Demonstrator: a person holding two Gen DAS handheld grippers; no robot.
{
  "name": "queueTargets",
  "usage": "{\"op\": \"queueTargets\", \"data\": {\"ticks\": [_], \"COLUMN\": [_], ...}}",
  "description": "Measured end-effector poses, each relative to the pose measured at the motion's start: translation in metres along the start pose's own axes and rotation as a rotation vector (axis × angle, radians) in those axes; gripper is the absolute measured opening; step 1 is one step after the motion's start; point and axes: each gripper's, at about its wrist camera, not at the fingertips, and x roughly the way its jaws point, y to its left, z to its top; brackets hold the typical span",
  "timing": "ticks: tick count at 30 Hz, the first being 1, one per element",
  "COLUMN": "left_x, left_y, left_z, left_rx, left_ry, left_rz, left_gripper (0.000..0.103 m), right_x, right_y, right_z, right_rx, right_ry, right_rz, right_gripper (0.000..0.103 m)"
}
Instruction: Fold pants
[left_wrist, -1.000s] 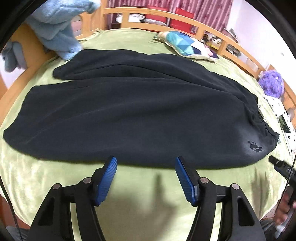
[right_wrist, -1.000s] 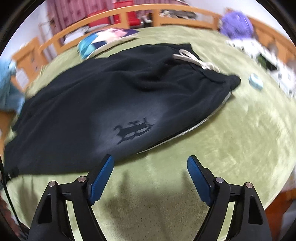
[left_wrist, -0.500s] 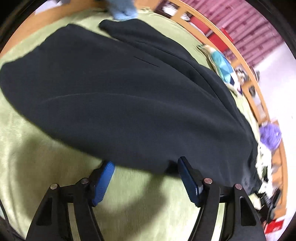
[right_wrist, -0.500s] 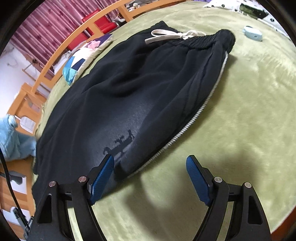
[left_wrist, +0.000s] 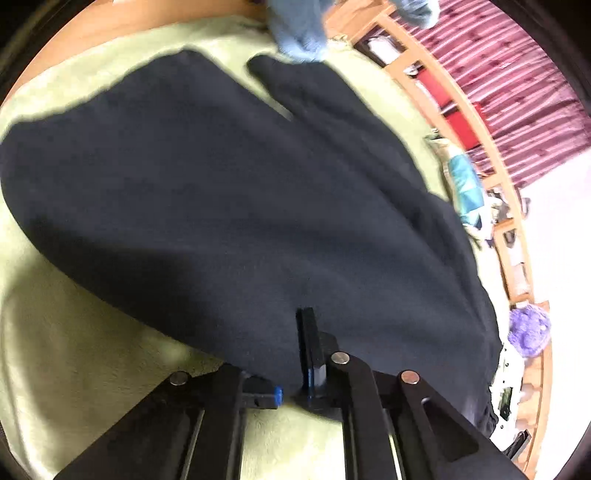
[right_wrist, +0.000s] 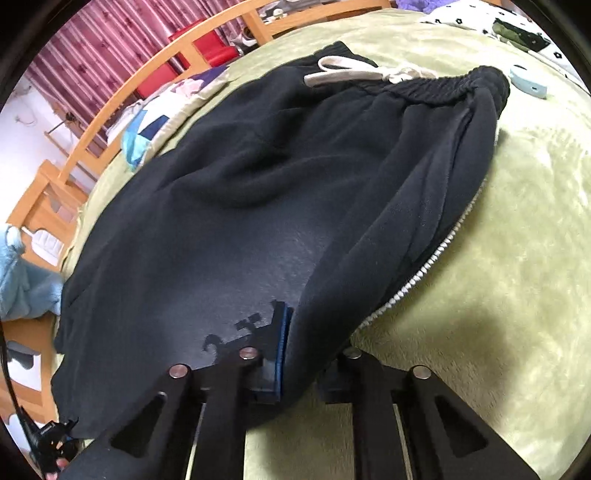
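The black pants lie spread across the green blanket on the bed, with the near edge of the fabric reaching right up to both grippers. The left gripper has its jaws drawn together on the near edge of a trouser leg, the cloth bunched between the blue pads. The right gripper is likewise clamped on the near edge of the pants, just beside the small dark logo, with a fold of fabric pinched between its fingers. The elastic waistband and its pale drawstring lie at the far right. A patterned pillow rests at the far side by the wooden bed rail, and a light blue cloth lies past the leg ends
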Motion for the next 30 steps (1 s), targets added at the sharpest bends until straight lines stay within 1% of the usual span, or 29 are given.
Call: {"op": "queueTargets", "data": {"ticks": [2, 5, 7, 9, 11, 12, 14, 17, 21, 27, 30], "left_x": [-0.013, -0.033, -0.042, -0.049, -0.055, -0.063, -0.067, -0.066, -0.059, -0.032, -0.009], "left_y": [-0.016, -0.036, -0.050, -0.060, -0.075, -0.076, -0.091, -0.117, -0.143, -0.177, -0.190], "left_z": [-0.001, -0.002, 0.002, 0.012, 0.026, 0.031, 0.042, 0.061, 0.086, 0.121, 0.134], "left_rx": [0.068, 0.143, 0.176, 0.214, 0.237, 0.249, 0.273, 0.298, 0.306, 0.326, 0.338], "left_ry": [-0.034, -0.092, -0.126, -0.142, -0.165, -0.177, -0.207, -0.253, -0.294, -0.369, -0.391], "left_rz": [0.040, 0.065, 0.074, 0.077, 0.066, 0.063, 0.073, 0.082, 0.079, 0.086, 0.096], "left_gripper": [0.009, 0.009, 0.009, 0.009, 0.009, 0.009, 0.009, 0.009, 0.008, 0.009, 0.009], "right_x": [-0.017, -0.037, -0.046, -0.052, -0.055, -0.061, -0.066, -0.071, -0.069, -0.042, -0.015], "right_y": [0.003, 0.003, 0.007, 0.012, 0.024, 0.027, 0.040, 0.064, 0.087, 0.111, 0.120], "right_z": [-0.005, -0.009, -0.007, -0.003, 0.012, 0.016, 0.032, 0.059, 0.095, 0.153, 0.176], "right_rx": [-0.026, -0.046, -0.055, -0.079, -0.102, -0.114, -0.145, -0.190, -0.200, -0.172, -0.151], "right_ry": [-0.019, -0.033, -0.046, -0.050, -0.052, -0.058, -0.077, -0.111, -0.153, -0.220, -0.239], "right_rz": [0.011, 0.022, 0.031, 0.032, 0.040, 0.044, 0.048, 0.045, 0.061, 0.080, 0.084], "right_gripper": [0.010, 0.010, 0.010, 0.010, 0.010, 0.010, 0.010, 0.010, 0.010, 0.010, 0.010]}}
